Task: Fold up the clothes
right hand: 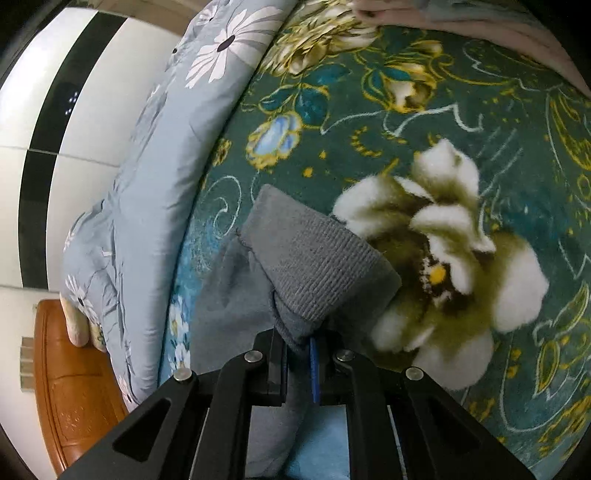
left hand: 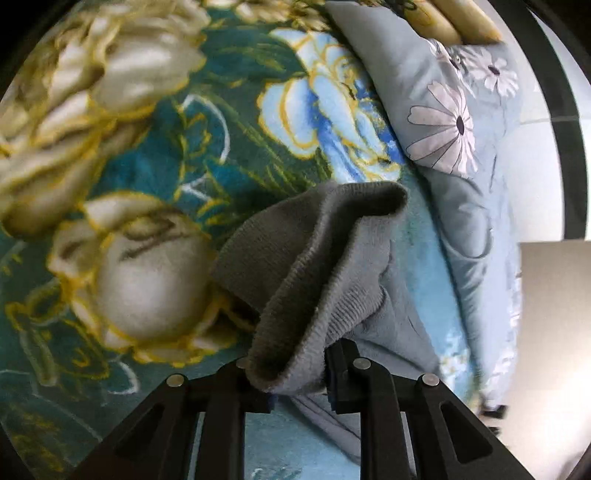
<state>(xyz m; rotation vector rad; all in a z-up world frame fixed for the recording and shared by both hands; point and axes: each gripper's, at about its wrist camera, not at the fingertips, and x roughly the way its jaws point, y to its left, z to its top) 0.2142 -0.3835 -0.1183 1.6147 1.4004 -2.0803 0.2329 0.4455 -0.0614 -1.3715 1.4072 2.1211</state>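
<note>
A grey garment with a ribbed knit band (left hand: 314, 266) hangs from my left gripper (left hand: 299, 387), whose jaws are shut on a thick fold of that band. The cloth droops over a teal flowered blanket (left hand: 155, 162). In the right wrist view, another ribbed part of the grey garment (right hand: 317, 266) is pinched in my right gripper (right hand: 299, 354), shut tight on the cloth. The paler, smooth body of the garment (right hand: 225, 306) trails down to the left of the jaws. How both held parts join is hidden.
A pale blue quilt with white daisies (left hand: 443, 122) borders the blanket; the same quilt (right hand: 155, 155) runs along the bed edge. A wooden bedside cabinet (right hand: 70, 376) and a white wall with a black stripe (right hand: 44, 147) lie beyond. Pinkish cloth (right hand: 480, 26) lies at the far edge.
</note>
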